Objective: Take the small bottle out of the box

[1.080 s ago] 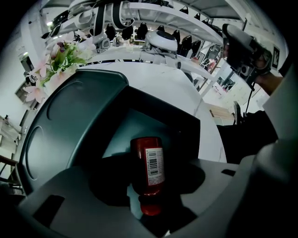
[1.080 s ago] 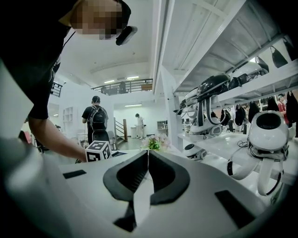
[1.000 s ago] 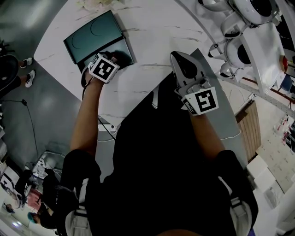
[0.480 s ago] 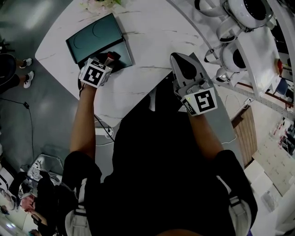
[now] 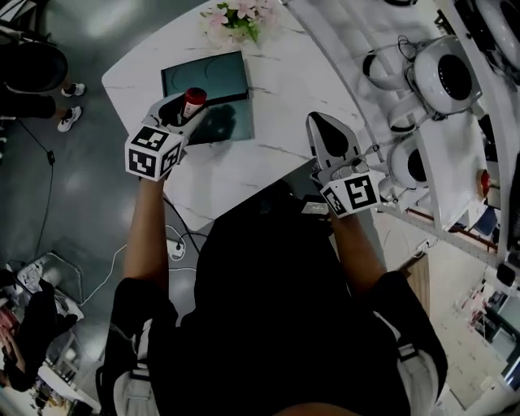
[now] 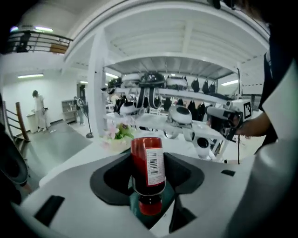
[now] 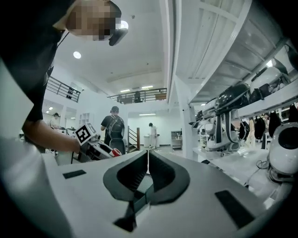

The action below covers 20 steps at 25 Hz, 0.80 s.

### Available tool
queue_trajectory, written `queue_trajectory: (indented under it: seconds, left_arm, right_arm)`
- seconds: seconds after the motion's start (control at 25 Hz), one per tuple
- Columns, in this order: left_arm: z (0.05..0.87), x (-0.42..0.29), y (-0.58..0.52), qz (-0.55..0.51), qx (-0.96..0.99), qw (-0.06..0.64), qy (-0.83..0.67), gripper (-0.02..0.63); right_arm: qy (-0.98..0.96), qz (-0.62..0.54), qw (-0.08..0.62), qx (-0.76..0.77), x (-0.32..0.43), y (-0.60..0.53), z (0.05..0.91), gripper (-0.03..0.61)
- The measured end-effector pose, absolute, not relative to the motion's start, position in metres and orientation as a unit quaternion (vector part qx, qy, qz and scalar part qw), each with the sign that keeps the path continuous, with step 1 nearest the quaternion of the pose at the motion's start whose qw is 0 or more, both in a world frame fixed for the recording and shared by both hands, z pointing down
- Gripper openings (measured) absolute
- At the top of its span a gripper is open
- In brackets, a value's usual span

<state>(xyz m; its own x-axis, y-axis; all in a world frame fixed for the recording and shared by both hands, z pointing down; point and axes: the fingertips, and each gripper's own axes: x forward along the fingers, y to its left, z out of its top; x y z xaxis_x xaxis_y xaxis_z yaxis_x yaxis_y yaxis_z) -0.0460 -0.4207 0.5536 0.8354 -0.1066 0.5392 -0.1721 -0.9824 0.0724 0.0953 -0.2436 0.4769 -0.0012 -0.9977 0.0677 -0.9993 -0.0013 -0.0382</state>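
Fingers (image 6: pixel 186 174), L gripper (image 6: pixel 148 158), clamp small bottle (image 6: pixel 148 166) over box (image 5: pixel 207 77).

A box (image 5: pixel 215 77) lies on the table (image 5: pixel 276 89), with flowers (image 5: pixel 236 18) behind it at the far edge. The bottle (image 5: pixel 194 97) sits between the left gripper's (image 5: pixel 185 112) jaws over the box's left side. The right gripper (image 5: pixel 323 128) is well apart to the right.

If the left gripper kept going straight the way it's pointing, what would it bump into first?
Probably the pink flowers. The left gripper, shut on the small bottle, points roughly at them across the open box. It might be high enough to pass over them; height is hard to judge here.
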Motion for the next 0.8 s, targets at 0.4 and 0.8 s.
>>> queue_trajectory:
  seconds: [0.4, 0.8]
  left_arm:
    - [0.4, -0.096, -0.388, 0.061, 0.969, -0.033, -0.236, 0.23]
    - [0.356, -0.146, -0.307, -0.062, 0.923, -0.046, -0.376, 0.23]
  right_arm:
    - [-0.783, -0.015, -0.038, 0.62, 0.094, -0.27, 0.427, 0.035]
    - [-0.849, -0.048, -0.072, 0.521, 0.075, -0.249, 0.377, 0.035]
